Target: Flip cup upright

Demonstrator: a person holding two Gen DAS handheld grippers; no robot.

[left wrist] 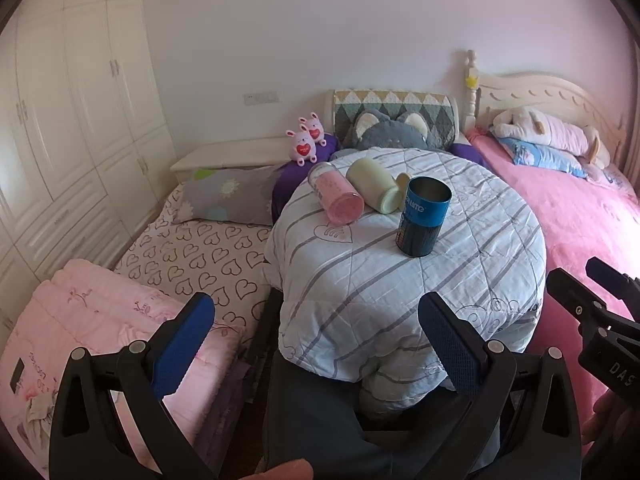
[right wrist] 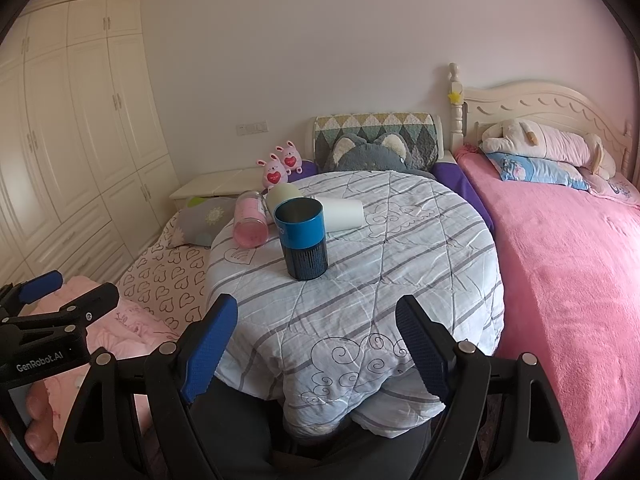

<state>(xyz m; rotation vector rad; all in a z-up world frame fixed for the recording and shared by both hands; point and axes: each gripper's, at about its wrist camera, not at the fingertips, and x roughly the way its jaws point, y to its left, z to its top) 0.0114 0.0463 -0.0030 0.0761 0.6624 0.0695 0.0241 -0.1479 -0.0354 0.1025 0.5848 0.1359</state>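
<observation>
A blue cup [left wrist: 423, 216] [right wrist: 304, 239] stands upright, mouth up, on a round table under a striped quilt [left wrist: 400, 280] [right wrist: 360, 280]. Behind it lie a pink cup [left wrist: 336, 193] [right wrist: 251, 220] and a pale yellow cup [left wrist: 374, 185] [right wrist: 284, 194] on their sides. A white cup [right wrist: 343, 213] also lies on its side, right of the blue one. My left gripper [left wrist: 316, 336] is open and empty, short of the table's near edge. My right gripper [right wrist: 316, 344] is open and empty, over the near edge.
A bed with heart-print sheets [left wrist: 200, 256] and a pink folded quilt [left wrist: 100, 320] lie to the left. A pink bed [right wrist: 568, 280] with a headboard is on the right. Plush toys [left wrist: 306, 140] and cushions sit behind the table. A wardrobe [right wrist: 72, 140] fills the left wall.
</observation>
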